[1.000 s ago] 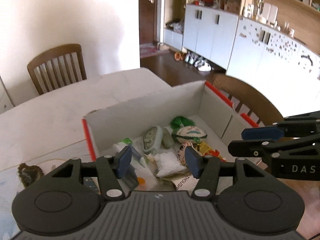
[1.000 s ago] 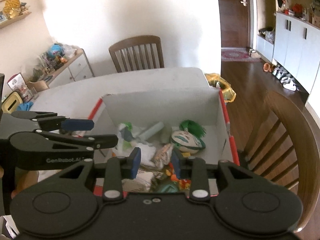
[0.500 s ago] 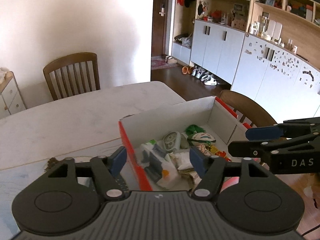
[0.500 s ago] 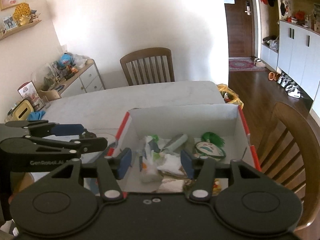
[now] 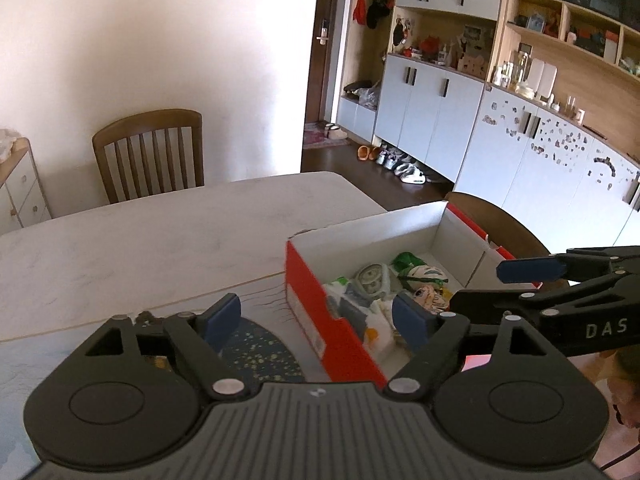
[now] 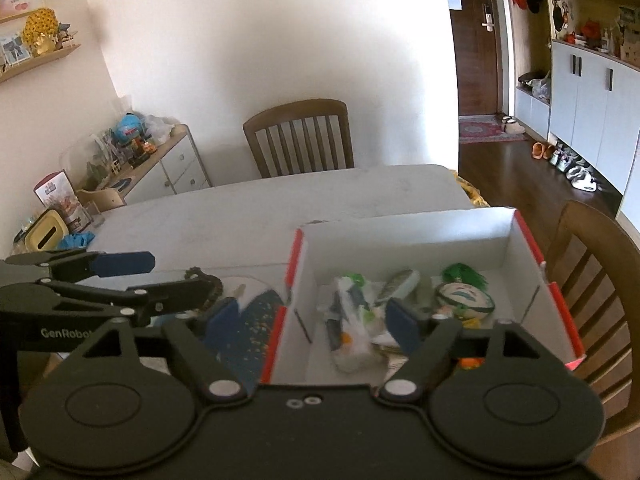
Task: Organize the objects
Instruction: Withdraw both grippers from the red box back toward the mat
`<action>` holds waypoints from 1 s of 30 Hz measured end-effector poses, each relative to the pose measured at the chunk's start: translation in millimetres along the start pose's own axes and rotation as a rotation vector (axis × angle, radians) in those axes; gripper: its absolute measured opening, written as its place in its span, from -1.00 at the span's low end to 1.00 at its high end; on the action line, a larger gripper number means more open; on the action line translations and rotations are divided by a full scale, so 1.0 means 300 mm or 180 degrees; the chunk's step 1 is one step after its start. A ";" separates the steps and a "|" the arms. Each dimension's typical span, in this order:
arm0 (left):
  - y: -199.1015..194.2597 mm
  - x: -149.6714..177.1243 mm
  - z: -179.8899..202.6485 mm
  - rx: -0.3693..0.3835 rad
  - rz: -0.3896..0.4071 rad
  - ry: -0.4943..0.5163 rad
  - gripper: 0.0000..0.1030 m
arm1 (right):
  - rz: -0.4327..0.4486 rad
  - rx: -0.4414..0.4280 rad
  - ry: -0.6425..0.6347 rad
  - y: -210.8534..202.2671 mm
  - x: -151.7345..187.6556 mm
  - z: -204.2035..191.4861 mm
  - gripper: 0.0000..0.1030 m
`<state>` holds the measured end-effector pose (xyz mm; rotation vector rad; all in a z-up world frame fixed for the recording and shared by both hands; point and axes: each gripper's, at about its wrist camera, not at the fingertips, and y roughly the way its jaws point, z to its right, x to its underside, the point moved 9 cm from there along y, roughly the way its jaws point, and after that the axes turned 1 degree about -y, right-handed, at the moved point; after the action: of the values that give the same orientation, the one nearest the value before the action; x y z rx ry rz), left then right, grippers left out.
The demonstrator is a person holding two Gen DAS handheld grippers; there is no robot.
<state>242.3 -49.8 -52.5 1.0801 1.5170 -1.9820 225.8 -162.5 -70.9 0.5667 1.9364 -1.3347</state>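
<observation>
A red and white cardboard box (image 5: 320, 320) (image 6: 400, 232) stands on the white table and holds several small items: a green-and-white ball (image 6: 466, 298) (image 5: 424, 274), a grey oval case (image 5: 372, 280), a green tuft (image 6: 460, 272) and white packets (image 6: 348, 320). My left gripper (image 5: 316, 318) is open and empty, above the box's near left corner. My right gripper (image 6: 312, 320) is open and empty, above the box's near edge. Each gripper shows at the edge of the other's view.
A dark blue speckled mat (image 5: 260, 352) (image 6: 248, 320) lies left of the box. Wooden chairs stand at the table's far side (image 5: 152, 152) and right side (image 6: 592, 280). A sideboard with clutter (image 6: 132, 160) stands at the left, cabinets (image 5: 500, 140) at the right.
Both grippers have pulled back and up from inside the box, and both have opened wider. The box now sits farther off and to the right in the left wrist view.
</observation>
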 end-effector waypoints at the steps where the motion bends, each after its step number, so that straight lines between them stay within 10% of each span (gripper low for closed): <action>1: -0.004 0.003 -0.017 0.0008 0.0000 -0.0017 0.63 | 0.0006 -0.0005 0.0004 0.005 0.000 -0.016 0.73; 11: -0.039 0.063 -0.209 -0.0026 -0.0036 -0.0106 0.98 | 0.0018 0.0055 -0.0023 0.066 0.002 -0.165 0.95; 30: 0.003 0.161 -0.483 -0.0102 -0.0127 -0.0223 1.00 | -0.0150 0.0016 -0.0156 0.229 -0.014 -0.368 0.95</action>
<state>260.5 92.1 -105.7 0.9646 1.5395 -1.9936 242.5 -34.5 -86.2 0.4893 1.9179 -1.3706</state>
